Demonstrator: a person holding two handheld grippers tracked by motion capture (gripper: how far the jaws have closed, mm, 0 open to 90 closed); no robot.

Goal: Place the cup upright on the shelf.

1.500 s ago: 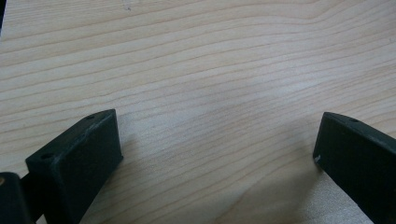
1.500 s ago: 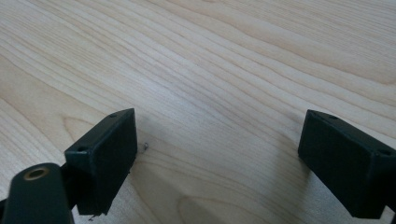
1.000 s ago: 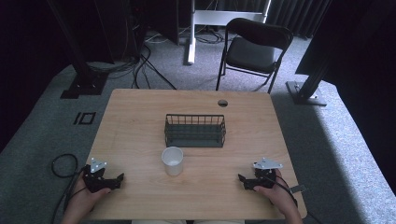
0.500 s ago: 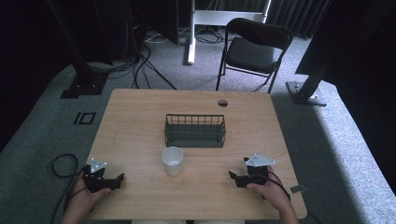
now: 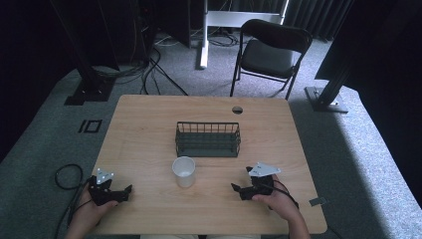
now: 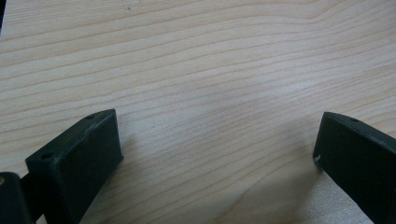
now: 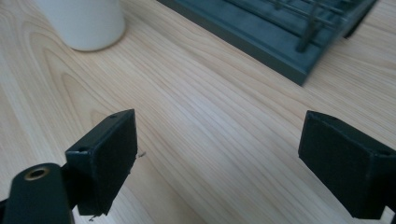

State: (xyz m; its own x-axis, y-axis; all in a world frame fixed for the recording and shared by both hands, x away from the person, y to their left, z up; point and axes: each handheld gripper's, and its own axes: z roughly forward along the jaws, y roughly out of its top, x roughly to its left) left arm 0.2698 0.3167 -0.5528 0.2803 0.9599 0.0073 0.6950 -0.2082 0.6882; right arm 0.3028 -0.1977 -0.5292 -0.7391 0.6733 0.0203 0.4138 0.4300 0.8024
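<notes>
A white cup (image 5: 183, 172) stands upright on the wooden table (image 5: 149, 129), just in front of a dark wire basket (image 5: 207, 139) at the middle. My left gripper (image 5: 125, 191) rests near the front left corner, open, with bare wood between its jaws (image 6: 215, 140). My right gripper (image 5: 240, 185) is at the front right, open and aimed left toward the cup. In the right gripper view the cup (image 7: 84, 21) sits at the upper left and the basket (image 7: 280, 32) at the upper right, both beyond the gripper (image 7: 217, 149).
A cable hole (image 5: 237, 109) is in the table's far edge. A black folding chair (image 5: 266, 50) stands behind the table, with stand legs and cables on the grey carpet. A cable (image 5: 62, 177) loops off the table's left side.
My right gripper has moved left and a little nearer the cup, turning to point at it. The left gripper has stayed in place.
</notes>
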